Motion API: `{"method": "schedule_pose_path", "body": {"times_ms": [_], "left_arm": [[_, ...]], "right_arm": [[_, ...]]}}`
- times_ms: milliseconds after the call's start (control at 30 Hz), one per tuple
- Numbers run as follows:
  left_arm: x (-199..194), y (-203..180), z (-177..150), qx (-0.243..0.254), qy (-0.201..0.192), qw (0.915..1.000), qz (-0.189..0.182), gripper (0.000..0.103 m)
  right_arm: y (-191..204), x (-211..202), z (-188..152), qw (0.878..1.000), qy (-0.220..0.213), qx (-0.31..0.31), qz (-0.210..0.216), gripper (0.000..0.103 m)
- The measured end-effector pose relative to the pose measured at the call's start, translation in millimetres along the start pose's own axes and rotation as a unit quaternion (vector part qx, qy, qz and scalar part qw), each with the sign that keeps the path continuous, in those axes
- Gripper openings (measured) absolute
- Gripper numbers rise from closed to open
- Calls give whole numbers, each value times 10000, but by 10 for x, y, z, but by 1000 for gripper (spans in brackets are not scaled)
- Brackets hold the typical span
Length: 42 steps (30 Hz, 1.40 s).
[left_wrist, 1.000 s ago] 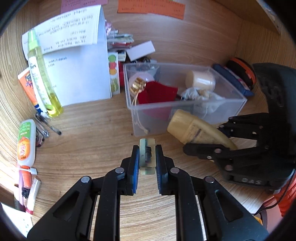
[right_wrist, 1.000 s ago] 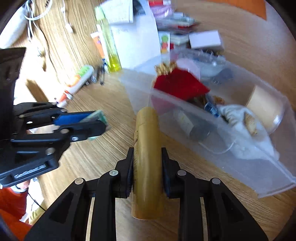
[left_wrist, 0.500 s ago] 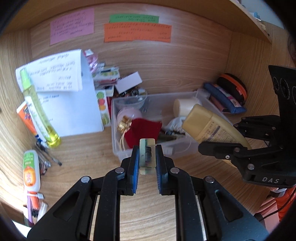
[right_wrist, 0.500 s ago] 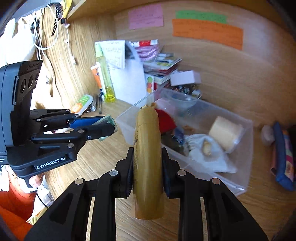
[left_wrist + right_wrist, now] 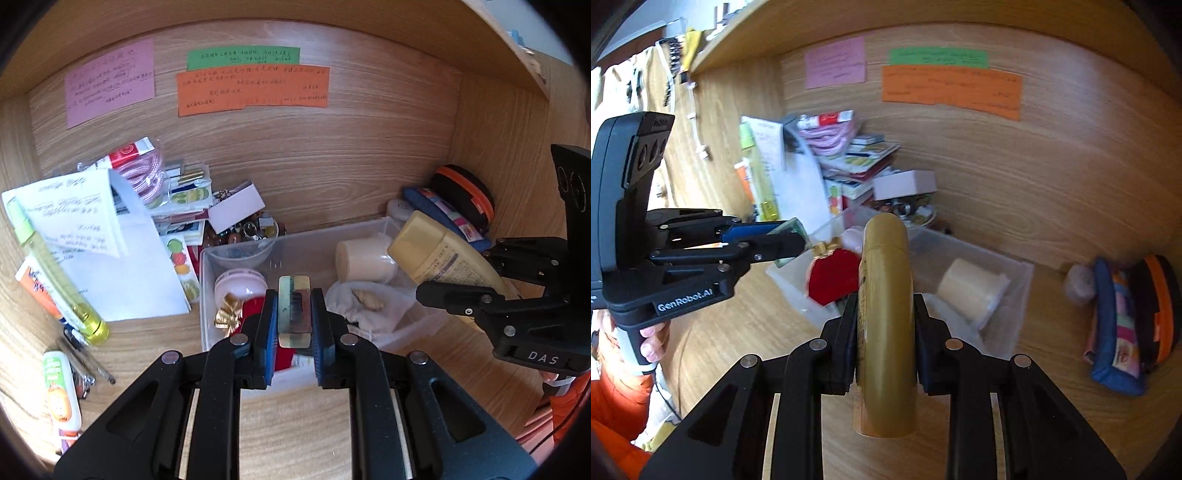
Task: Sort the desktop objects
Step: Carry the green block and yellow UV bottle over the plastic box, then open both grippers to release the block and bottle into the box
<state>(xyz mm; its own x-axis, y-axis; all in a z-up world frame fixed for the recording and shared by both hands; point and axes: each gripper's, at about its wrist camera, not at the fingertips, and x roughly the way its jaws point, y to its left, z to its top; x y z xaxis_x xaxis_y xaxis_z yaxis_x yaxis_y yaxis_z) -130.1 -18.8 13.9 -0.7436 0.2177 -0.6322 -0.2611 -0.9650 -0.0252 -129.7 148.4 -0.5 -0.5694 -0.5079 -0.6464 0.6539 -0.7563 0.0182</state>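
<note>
At left, my left gripper [image 5: 294, 317] clamps a small pale-green rectangular block [image 5: 294, 309] above the near edge of the clear plastic storage bin [image 5: 208, 295]; at right, my right gripper [image 5: 885, 328] squeezes a tan plastic lotion bottle [image 5: 884, 317] over the bin's far end. I judge both items mid-delivery: the next move calls for lowering each inside the walls before opening the jaws. The block's dark face is hard to read, and the bin's front corner is hidden behind my fingers.
</note>
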Motion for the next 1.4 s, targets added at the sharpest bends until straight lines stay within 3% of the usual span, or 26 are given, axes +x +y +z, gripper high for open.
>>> {"method": "schedule_pose_path", "body": {"times_ms": [600, 1000, 1167, 1333, 1400], "left_arm": [[937, 61, 81, -67, 849, 9963, -86, 15], [1122, 47, -30, 43, 981, 9951, 125, 15], [1122, 13, -36, 111, 954, 9952, 172, 23], [1067, -46, -23, 228, 804, 9964, 167, 43], [1028, -58, -16, 249, 731, 9969, 151, 46]], "right_arm": [[-227, 857, 91, 9984, 522, 194, 126, 24], [-217, 1174, 14, 9977, 683, 8, 45, 24], [-260, 1147, 0, 9978, 610, -164, 184, 25], [-312, 1011, 43, 9987, 409, -165, 270, 26], [-326, 926, 69, 9992, 280, -207, 215, 33]]}}
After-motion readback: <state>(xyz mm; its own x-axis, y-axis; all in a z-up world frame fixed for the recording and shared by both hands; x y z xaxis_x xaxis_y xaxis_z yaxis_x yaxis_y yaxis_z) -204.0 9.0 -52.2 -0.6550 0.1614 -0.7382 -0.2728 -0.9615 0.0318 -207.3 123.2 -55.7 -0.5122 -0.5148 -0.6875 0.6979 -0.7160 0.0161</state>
